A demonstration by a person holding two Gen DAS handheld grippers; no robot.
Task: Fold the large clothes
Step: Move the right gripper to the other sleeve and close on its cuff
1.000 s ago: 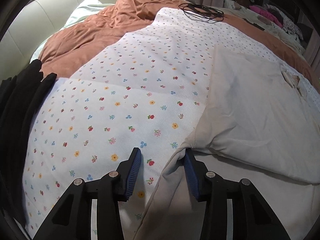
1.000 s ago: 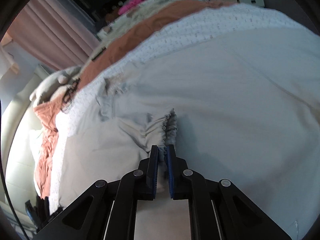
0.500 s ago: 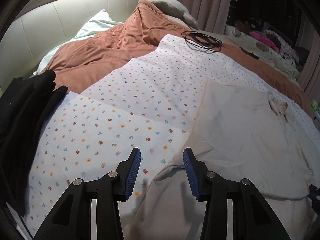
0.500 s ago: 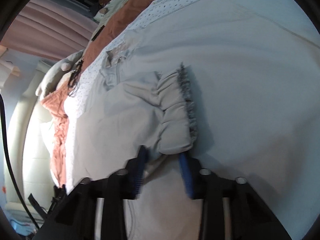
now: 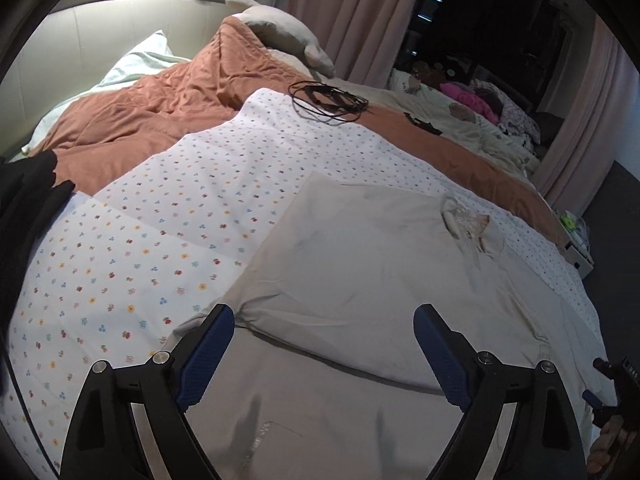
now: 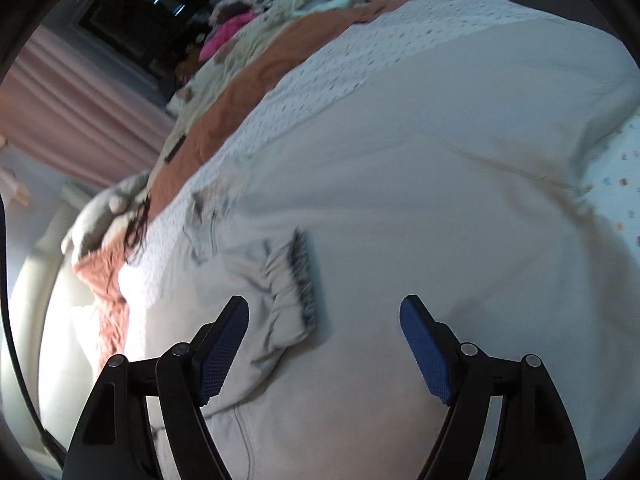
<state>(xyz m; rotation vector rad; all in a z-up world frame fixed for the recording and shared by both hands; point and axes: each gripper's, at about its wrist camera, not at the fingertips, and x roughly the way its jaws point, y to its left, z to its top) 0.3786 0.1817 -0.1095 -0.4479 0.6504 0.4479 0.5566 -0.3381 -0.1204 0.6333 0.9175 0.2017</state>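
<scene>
A large beige garment (image 5: 372,280) lies flat on the floral sheet (image 5: 160,216) of the bed, with its sleeve folded across the body. Its collar (image 5: 468,220) is at the far right. My left gripper (image 5: 324,320) is wide open and empty, just above the sleeve's folded edge. In the right wrist view the same garment (image 6: 420,200) fills the frame, and the sleeve's gathered cuff (image 6: 296,280) lies on the body. My right gripper (image 6: 324,312) is wide open and empty above the cuff.
A rust-brown quilt (image 5: 152,96) and pillows (image 5: 280,36) lie toward the headboard. A black cable (image 5: 328,100) sits on the sheet beyond the garment. Dark clothes (image 5: 24,200) lie at the left edge. A clothes pile (image 5: 476,100) and pink curtains (image 5: 352,12) are behind.
My right gripper let go of the sleeve cuff and opened wide; the cuff now lies on the garment. My left gripper opened wider and pulled up and back.
</scene>
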